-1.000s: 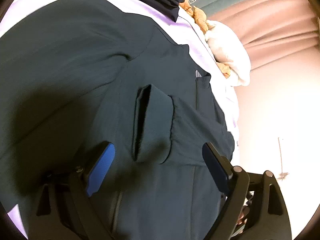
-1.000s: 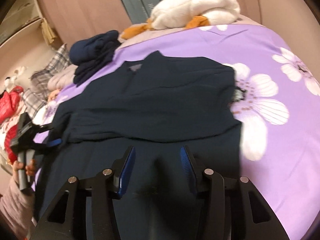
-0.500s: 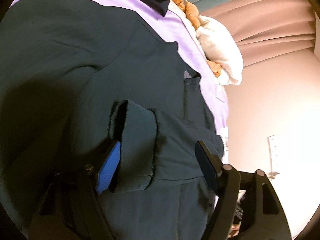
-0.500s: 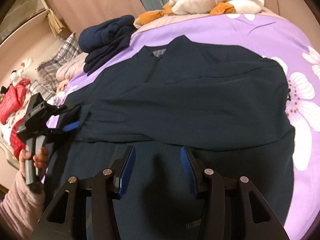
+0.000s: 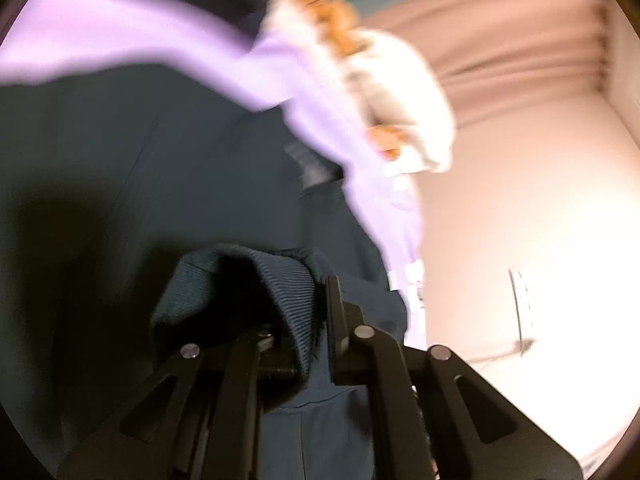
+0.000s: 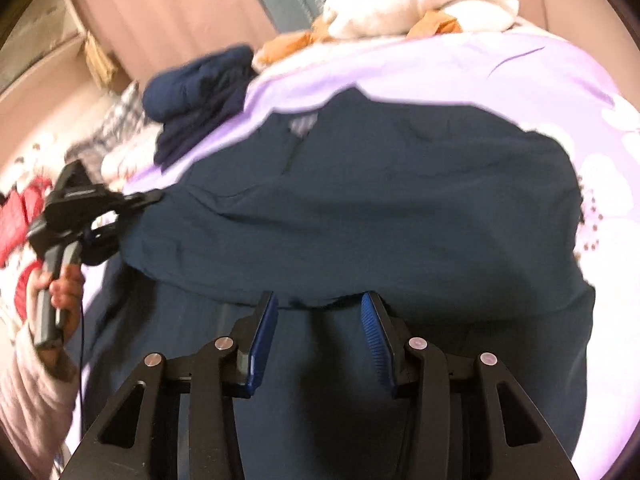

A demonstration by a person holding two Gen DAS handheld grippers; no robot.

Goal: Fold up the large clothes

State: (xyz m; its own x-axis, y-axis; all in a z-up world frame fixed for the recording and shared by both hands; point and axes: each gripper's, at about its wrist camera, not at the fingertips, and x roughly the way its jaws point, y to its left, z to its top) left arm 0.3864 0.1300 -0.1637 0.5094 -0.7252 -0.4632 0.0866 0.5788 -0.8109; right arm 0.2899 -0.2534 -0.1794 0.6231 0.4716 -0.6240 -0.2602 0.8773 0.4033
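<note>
Sleeve cuff clamped for the fold

The ribbed cuff (image 5: 280,284) is pinched by the left gripper (image 5: 316,312); the jacket (image 6: 360,208) body extends toward 12 o'clock from the half-open, empty right gripper (image 6: 318,312).

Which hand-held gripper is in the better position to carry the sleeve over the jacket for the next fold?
Left. The left hand-held gripper is already shut on the ribbed cuff of the jacket. The right hand-held gripper is open above the hem and holds nothing.
</note>
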